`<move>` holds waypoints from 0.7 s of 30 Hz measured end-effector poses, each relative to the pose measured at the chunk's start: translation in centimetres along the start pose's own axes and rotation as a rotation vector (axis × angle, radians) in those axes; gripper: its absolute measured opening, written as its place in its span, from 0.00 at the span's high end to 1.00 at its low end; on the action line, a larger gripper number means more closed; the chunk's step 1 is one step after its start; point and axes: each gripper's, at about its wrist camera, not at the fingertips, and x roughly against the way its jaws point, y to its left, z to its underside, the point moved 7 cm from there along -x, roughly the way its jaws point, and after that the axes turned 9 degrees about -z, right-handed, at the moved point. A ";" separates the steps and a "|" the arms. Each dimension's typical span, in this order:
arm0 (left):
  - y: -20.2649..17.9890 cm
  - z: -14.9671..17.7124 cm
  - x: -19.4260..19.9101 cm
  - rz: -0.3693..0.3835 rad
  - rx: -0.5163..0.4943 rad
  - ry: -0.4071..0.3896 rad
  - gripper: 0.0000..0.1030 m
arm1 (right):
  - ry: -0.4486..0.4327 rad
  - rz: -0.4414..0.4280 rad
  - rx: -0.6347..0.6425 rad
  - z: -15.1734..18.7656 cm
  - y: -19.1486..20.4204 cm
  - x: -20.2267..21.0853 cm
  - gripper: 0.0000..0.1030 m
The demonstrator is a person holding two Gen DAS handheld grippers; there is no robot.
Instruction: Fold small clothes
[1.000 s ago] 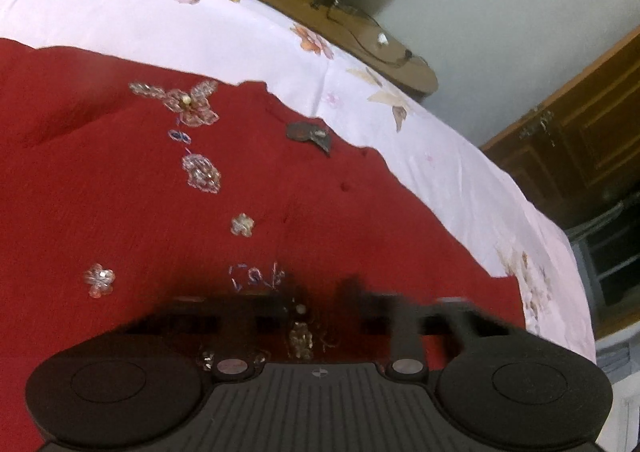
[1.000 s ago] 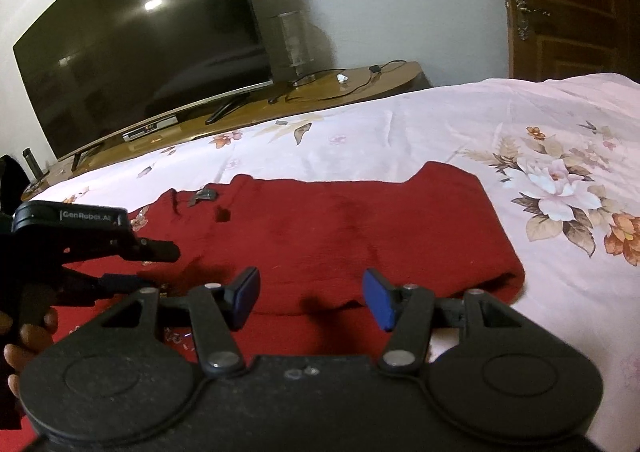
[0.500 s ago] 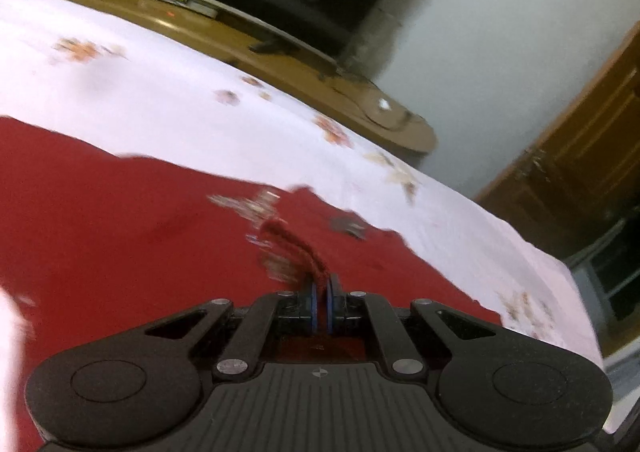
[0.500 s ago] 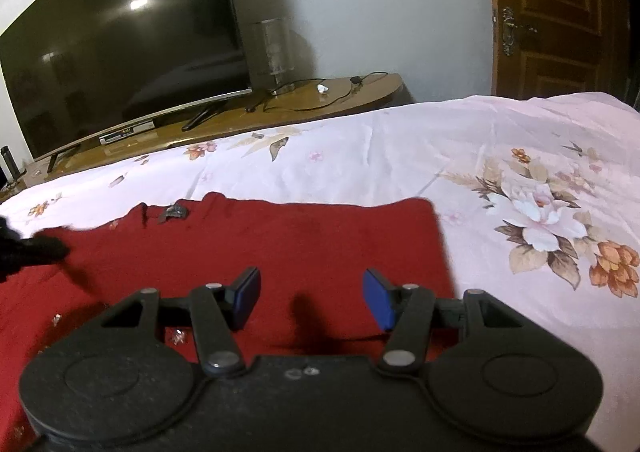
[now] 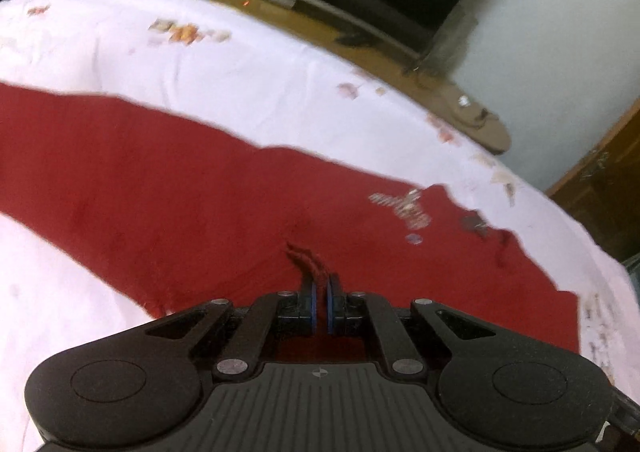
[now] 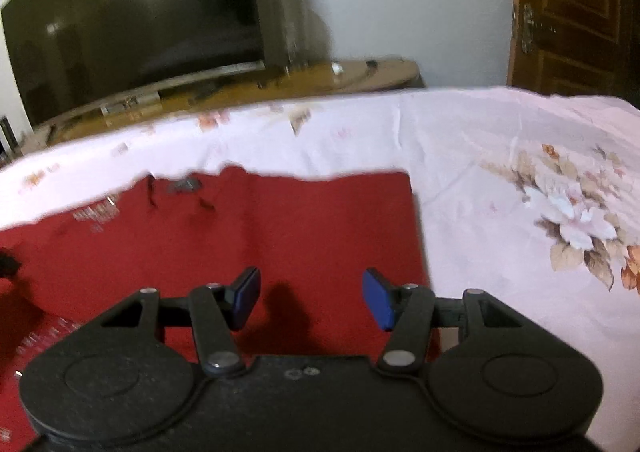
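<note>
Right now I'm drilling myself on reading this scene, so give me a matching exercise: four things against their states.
Things:
1. left gripper
2. right gripper
3. red garment
4. television

States:
A. switched off, dark screen
B. jaws apart, nothing between them
C. spread on the floral bedsheet
D. jaws pinched on a fold of red cloth

Pairs: 1-D, 2-B, 3-C, 4-A

my right tool (image 6: 311, 298) hangs over the red garment (image 6: 248, 236), blue pads apart with nothing between them. the garment lies flat on the floral bedsheet (image 6: 500, 171). beyond the bed stand a dark television (image 6: 132, 19) and a wooden door (image 6: 576, 7).
</note>
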 end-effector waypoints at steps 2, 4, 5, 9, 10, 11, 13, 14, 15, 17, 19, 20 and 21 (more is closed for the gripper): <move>0.3 0.2 0.0 -0.023 0.009 -0.007 0.96 | 0.049 -0.004 -0.009 0.7 -0.4 -0.9 0.47; 0.6 0.1 1.0 -0.024 0.019 -0.022 0.96 | 0.046 -0.013 0.010 0.5 -0.2 -0.7 0.47; 0.7 -0.1 1.6 -0.024 0.022 -0.035 0.96 | 0.037 -0.022 0.007 0.3 -0.2 -0.5 0.46; 1.0 -0.9 2.2 0.000 0.038 -0.038 0.95 | -0.001 -0.030 -0.034 -1.1 -1.2 0.1 0.46; 1.0 -1.0 1.8 0.009 0.044 -0.023 0.95 | 0.000 -0.029 -0.042 -1.3 -1.4 0.0 0.46; 0.9 -1.0 1.3 0.014 0.047 -0.009 0.95 | -0.001 -0.026 -0.048 -1.4 -1.6 -0.1 0.46; 0.4 -0.9 0.3 0.013 0.041 0.006 0.95 | 0.000 -0.026 -0.048 -1.3 -1.6 -0.2 0.46; 0.3 -0.8 0.0 0.009 0.044 0.011 0.95 | 0.000 -0.027 -0.045 -1.2 -1.5 -0.1 0.46; 0.2 -0.7 -0.3 0.017 0.054 0.017 0.95 | 0.002 -0.028 -0.041 -1.0 -1.4 -0.1 0.46; -0.1 -0.5 -0.5 0.047 0.082 0.027 0.95 | 0.008 -0.036 -0.033 -0.7 -1.1 -0.1 0.46; -0.7 -0.3 -0.2 0.077 0.094 0.032 0.95 | 0.011 -0.036 -0.021 -0.4 -0.8 -0.1 0.46; -0.9 -0.1 0.0 0.081 0.089 0.033 0.95 | 0.011 -0.036 -0.019 -0.4 -0.8 0.0 0.46; -1.1 0.0 0.2 0.082 0.082 0.034 0.95 | 0.011 -0.041 -0.022 -0.3 -0.7 0.0 0.45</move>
